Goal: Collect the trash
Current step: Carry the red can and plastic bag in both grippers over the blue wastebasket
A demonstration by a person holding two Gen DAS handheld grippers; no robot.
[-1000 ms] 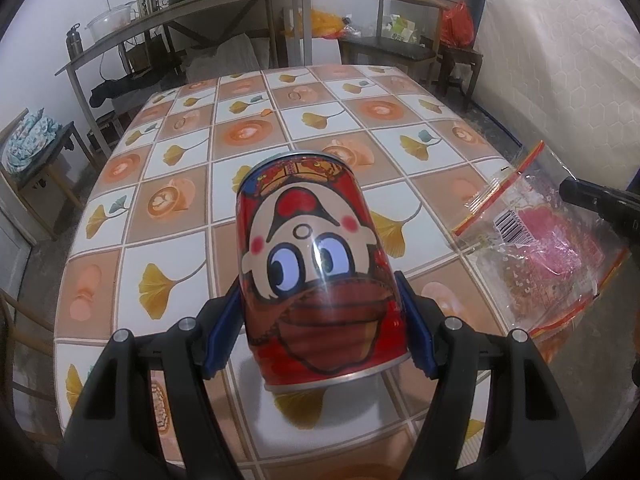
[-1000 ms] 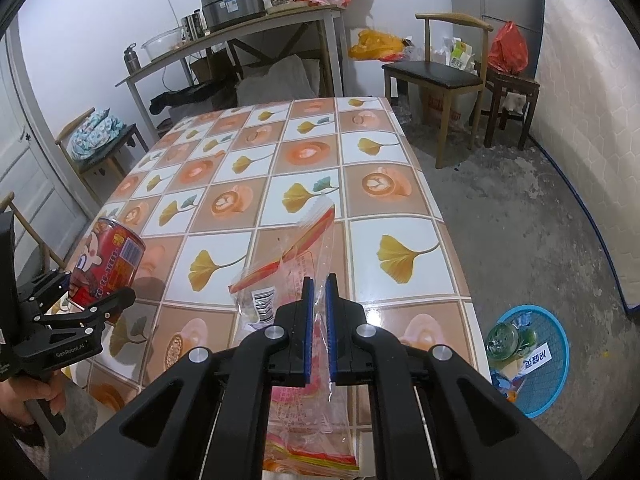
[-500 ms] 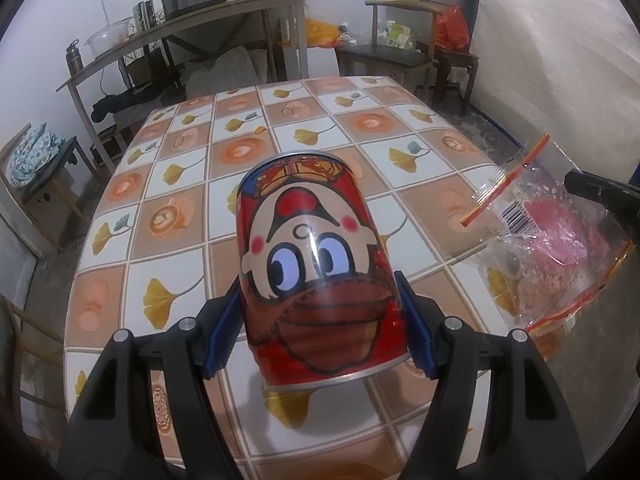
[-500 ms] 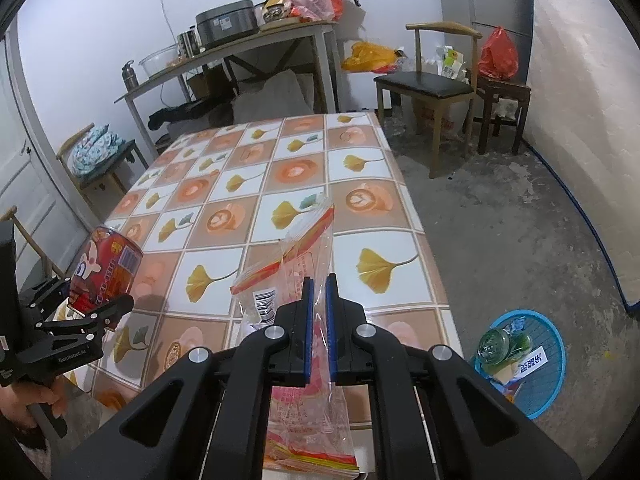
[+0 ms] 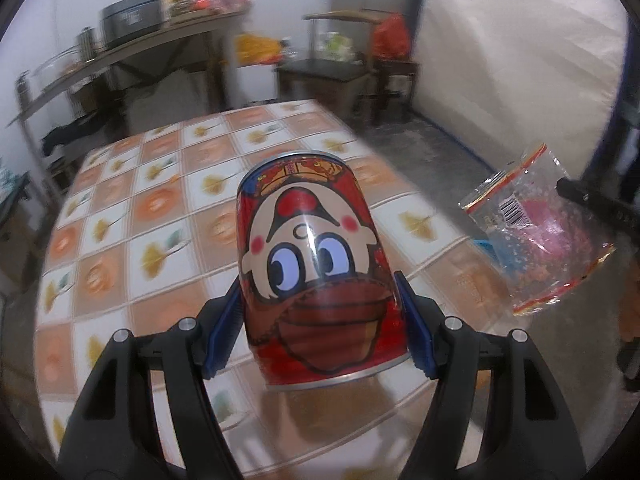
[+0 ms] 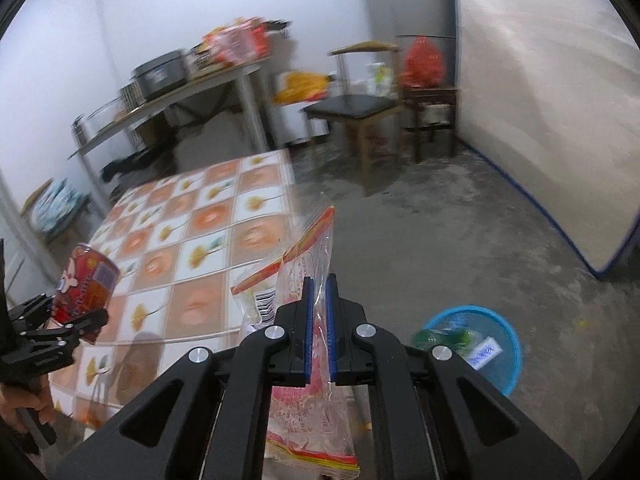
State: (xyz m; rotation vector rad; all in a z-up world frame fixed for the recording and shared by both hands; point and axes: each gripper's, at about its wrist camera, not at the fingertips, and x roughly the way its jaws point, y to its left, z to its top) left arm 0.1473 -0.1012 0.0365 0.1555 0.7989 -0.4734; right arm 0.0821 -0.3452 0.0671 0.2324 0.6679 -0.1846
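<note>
My left gripper (image 5: 320, 320) is shut on a red drink can (image 5: 316, 264) with a cartoon face and holds it above the tiled table (image 5: 160, 208). The can also shows at the left of the right wrist view (image 6: 86, 284). My right gripper (image 6: 319, 304) is shut on a clear plastic snack bag (image 6: 296, 276) with a red-yellow strip and barcode, held off the table's right edge. The bag shows in the left wrist view (image 5: 536, 232) at the right. A blue trash basket (image 6: 508, 344) with some litter stands on the floor, low right.
Concrete floor (image 6: 420, 240) lies right of the table. A wooden chair (image 6: 356, 108) and a small stool with a red bag (image 6: 424, 60) stand by the far wall. A cluttered side table (image 6: 192, 88) is behind. A white panel (image 6: 540, 120) lines the right side.
Both grippers have swung right and lifted, carrying the can and the bag away from the table toward the floor side. The basket now sits closer to the centre of the right view.
</note>
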